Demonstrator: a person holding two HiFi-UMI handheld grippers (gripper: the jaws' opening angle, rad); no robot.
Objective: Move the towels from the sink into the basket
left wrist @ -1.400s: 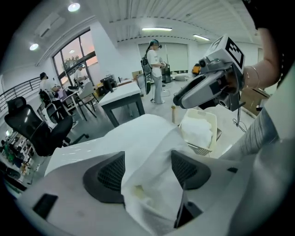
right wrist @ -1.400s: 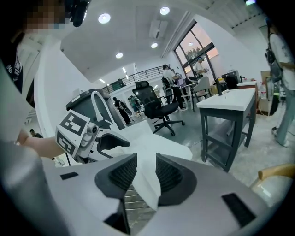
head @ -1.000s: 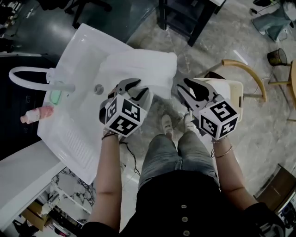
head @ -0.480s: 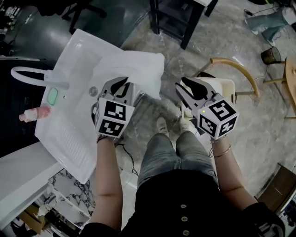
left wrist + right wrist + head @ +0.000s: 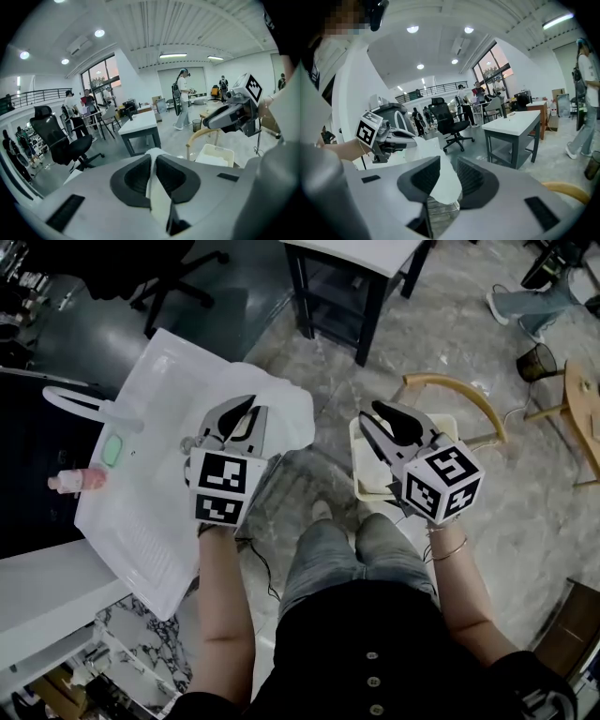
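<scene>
A white towel (image 5: 286,418) hangs bunched from my left gripper (image 5: 246,414), which is shut on it above the right edge of the white sink (image 5: 141,512). The left gripper view shows a fold of the towel (image 5: 153,187) pinched between the jaws. My right gripper (image 5: 377,420) is open and holds nothing; it hovers over the white basket (image 5: 367,486), which sits on a wooden chair. Through the right gripper's gap (image 5: 447,173) I see the towel (image 5: 436,185) hanging beyond it, apart from the jaws. The basket (image 5: 216,157) also shows in the left gripper view.
A white faucet (image 5: 75,401), a green soap (image 5: 112,449) and a pink bottle (image 5: 80,481) stand at the sink's left. The wooden chair (image 5: 464,390) curves round the basket. A grey table (image 5: 361,277) stands ahead, a black office chair (image 5: 450,119) beyond.
The towel, spread over the sink's edge a second ago, now hangs bunched from the left gripper, lifted off the sink. More of the basket shows under the right gripper.
</scene>
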